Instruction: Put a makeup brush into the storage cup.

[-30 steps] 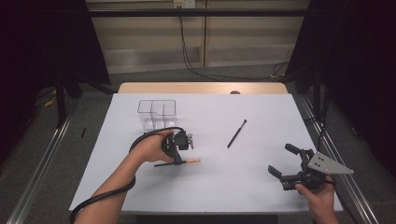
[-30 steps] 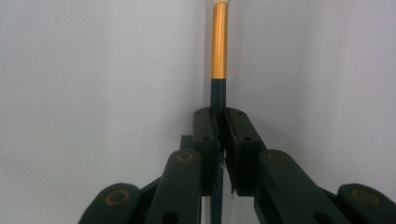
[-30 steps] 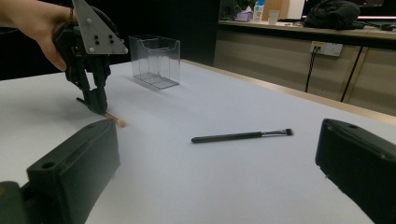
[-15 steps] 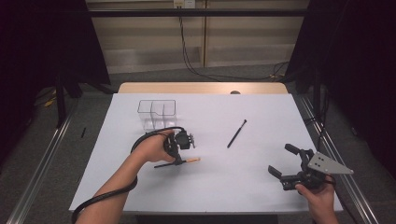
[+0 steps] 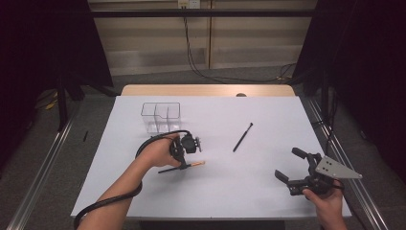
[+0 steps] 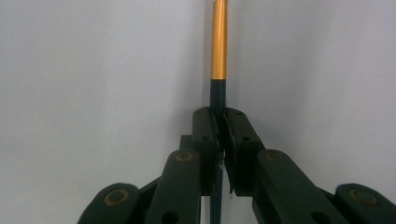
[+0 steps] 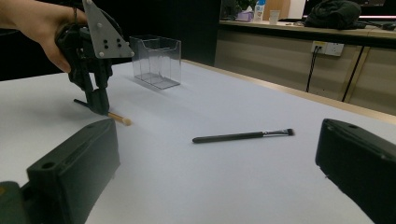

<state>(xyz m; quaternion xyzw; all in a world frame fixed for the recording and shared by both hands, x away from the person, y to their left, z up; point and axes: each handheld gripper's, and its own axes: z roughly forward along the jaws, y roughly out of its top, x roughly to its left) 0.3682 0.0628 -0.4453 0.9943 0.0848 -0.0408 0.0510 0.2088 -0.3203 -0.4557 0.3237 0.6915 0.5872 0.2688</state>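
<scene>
- My left gripper (image 5: 184, 160) points down at the table (image 5: 249, 191), its jaws pressed together on a slim brush (image 6: 218, 60) with a dark shaft and a gold end. I grip it low, right at the surface, because it lies flat and there is nothing else to get under.
- In the left gripper view the pads meet on the dark part of the shaft, just short of where the gold section begins. From that I judge the grip sits near the middle, so the brush should come up fairly level instead of tipping.
- From above, the brush (image 5: 184, 166) lies across the near left of the table, the gold end poking out to the right of the jaws and the dark end to the left.
- My right gripper (image 5: 297, 167) waits at the near right, well apart from everything, jaws spread wide and holding nothing.
- A second brush (image 5: 242, 137), all black with a small flat tuft, lies loose near the middle of the table, between my two tools.
- The clear box (image 5: 161, 116) stands behind my left hand (image 5: 158, 151), near it. It looks like thin, rigid acrylic, upright, open at the top and parted into compartments; I take it as the place for the brushes.
- The table cover is plain, matte and white, so the thin round shaft may roll if my grip slackens.
- The brush shaft looks smooth and hard, the gold part like metal with a slight sheen.
</scene>
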